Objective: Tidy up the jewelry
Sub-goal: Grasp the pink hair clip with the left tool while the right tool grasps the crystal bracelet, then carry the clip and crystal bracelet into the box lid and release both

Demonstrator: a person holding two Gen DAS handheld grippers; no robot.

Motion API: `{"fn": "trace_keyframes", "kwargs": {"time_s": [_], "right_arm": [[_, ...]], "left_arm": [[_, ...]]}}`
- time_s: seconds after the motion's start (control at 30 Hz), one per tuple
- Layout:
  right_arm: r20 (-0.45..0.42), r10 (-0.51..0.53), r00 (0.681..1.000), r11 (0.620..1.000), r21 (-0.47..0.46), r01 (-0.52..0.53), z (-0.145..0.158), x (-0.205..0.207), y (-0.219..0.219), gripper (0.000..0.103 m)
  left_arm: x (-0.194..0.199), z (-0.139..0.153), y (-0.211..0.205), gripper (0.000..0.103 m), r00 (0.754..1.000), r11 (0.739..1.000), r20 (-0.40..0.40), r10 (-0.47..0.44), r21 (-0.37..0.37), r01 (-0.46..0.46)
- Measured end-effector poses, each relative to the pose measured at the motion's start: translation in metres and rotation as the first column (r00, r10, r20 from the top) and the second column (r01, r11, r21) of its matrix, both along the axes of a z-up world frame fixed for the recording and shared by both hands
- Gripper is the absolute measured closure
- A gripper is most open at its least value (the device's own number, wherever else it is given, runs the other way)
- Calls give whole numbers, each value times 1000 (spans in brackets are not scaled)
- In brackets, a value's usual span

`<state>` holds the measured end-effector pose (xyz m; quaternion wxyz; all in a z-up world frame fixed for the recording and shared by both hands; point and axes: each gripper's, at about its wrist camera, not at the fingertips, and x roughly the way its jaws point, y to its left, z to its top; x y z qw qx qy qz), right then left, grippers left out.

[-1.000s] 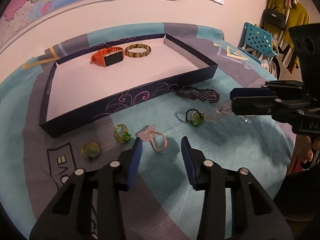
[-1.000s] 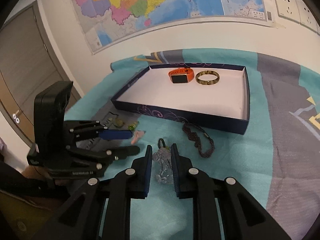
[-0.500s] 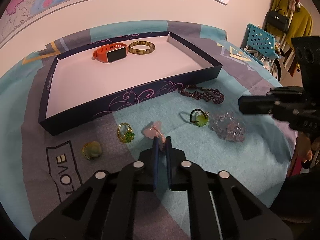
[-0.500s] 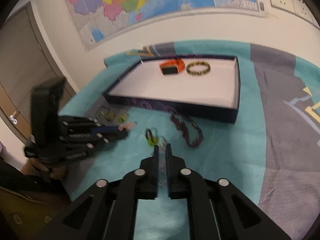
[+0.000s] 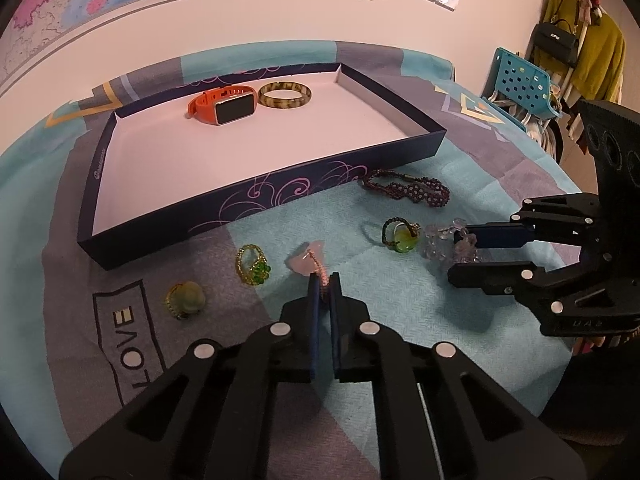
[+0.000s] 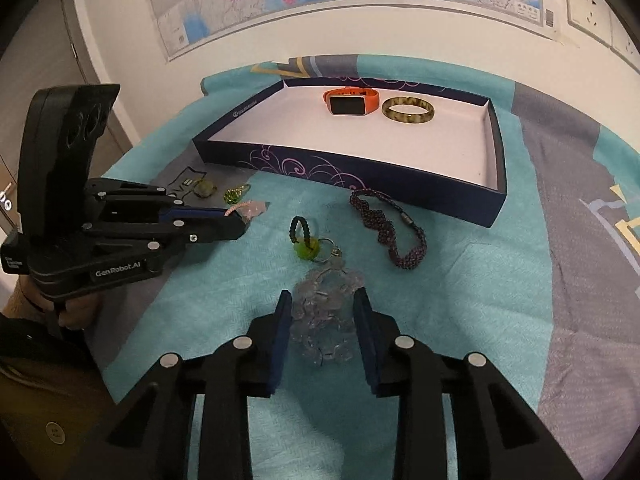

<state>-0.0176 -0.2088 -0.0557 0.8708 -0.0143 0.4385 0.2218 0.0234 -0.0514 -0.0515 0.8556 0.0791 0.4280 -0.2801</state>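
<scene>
Lying at the far left on the patterned cloth [image 5: 400, 304], a pale green ring [image 5: 185, 299] and a green beaded ring [image 5: 253, 266] wait outside the navy tray [image 5: 256, 204], presumably still to be sorted; the tray already holds an orange smartwatch [image 5: 222, 105] beside a mottled bangle [image 5: 284, 96] against its far wall, likely to leave floor free. Further right, the left gripper [image 5: 325, 280] is pinched nearly closed on the pink ring [image 5: 310, 262], gripping its thin band. Next come a green-stone ring [image 5: 401, 235] and a purple beaded bracelet [image 5: 408, 189]; rightmost, the right gripper [image 6: 322, 300] stands spread, straddling the clear crystal bracelet [image 6: 325, 312] without clamping it, apparently poised to grasp
</scene>
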Motion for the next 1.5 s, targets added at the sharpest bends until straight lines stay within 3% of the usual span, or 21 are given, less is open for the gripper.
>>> {"fn": "trace_keyframes", "kwargs": {"time_s": [0.07, 0.4, 0.83, 1.5], "right_arm": [[7, -6, 1000, 1000, 10, 5, 2, -1, -3, 87], [32, -20, 999, 996, 86, 18, 19, 0, -14, 89], [137, -42, 990, 989, 144, 22, 61, 8, -24, 89], [181, -47, 982, 991, 129, 24, 81, 97, -19, 89]], "left_arm": [[0, 1, 1, 99, 1000, 1000, 0, 1, -10, -1], [-6, 21, 9, 99, 999, 998, 32, -8, -63, 10], [-3, 51, 25, 99, 997, 990, 76, -8, -137, 19], [55, 81, 19, 99, 985, 995, 170, 27, -103, -9]]}}
